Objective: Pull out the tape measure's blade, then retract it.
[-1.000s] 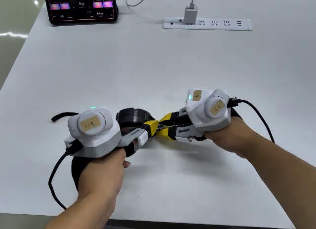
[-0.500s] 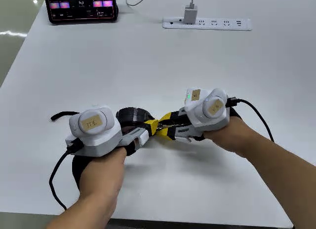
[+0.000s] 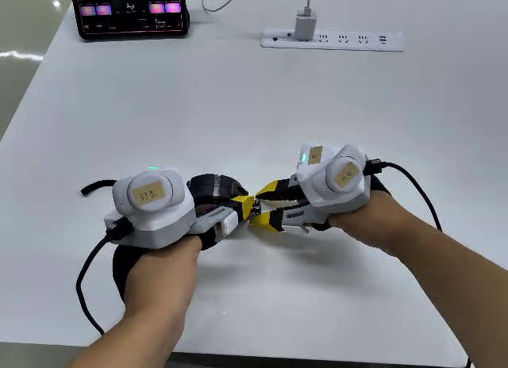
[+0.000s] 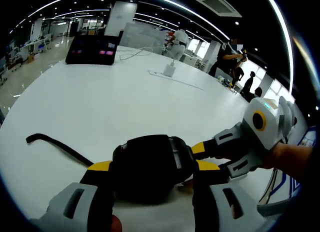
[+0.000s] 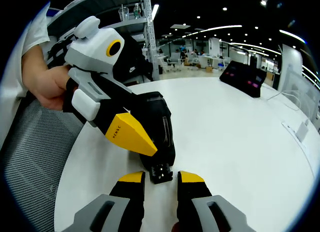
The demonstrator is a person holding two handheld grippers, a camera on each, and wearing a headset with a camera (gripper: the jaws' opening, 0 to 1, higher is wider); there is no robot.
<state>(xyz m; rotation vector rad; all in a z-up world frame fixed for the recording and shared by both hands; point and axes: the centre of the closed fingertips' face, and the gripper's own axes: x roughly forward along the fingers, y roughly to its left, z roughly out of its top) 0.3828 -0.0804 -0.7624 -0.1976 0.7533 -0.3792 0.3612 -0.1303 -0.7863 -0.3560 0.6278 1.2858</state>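
head view: the left gripper point(image 3: 228, 209) and right gripper point(image 3: 266, 205) meet nose to nose low over the white table point(image 3: 238, 106), near its front edge. the black tape measure point(image 3: 210, 187) sits between them, on the left gripper's side. a tablet point(image 3: 131, 7) and a power strip point(image 3: 333, 39) lie well apart at the far edge.

left gripper view: the yellow-tipped jaws are closed on both flanks of the tape measure's case, probably to anchor it so a pull on the blade won't drag it along. its wrist strap point(image 4: 50, 142) trails loose on the table. the right gripper comes in from the right, aimed at the case's mouth.

right gripper view: the jaws stand narrowly apart, straddling the blade's end hook point(image 5: 161, 173), which juts from the case. a sliver of gap shows on each side, so they don't look pinched on it. almost no blade is out. lining up square to the mouth would let a pull run straight, without kinking the blade.
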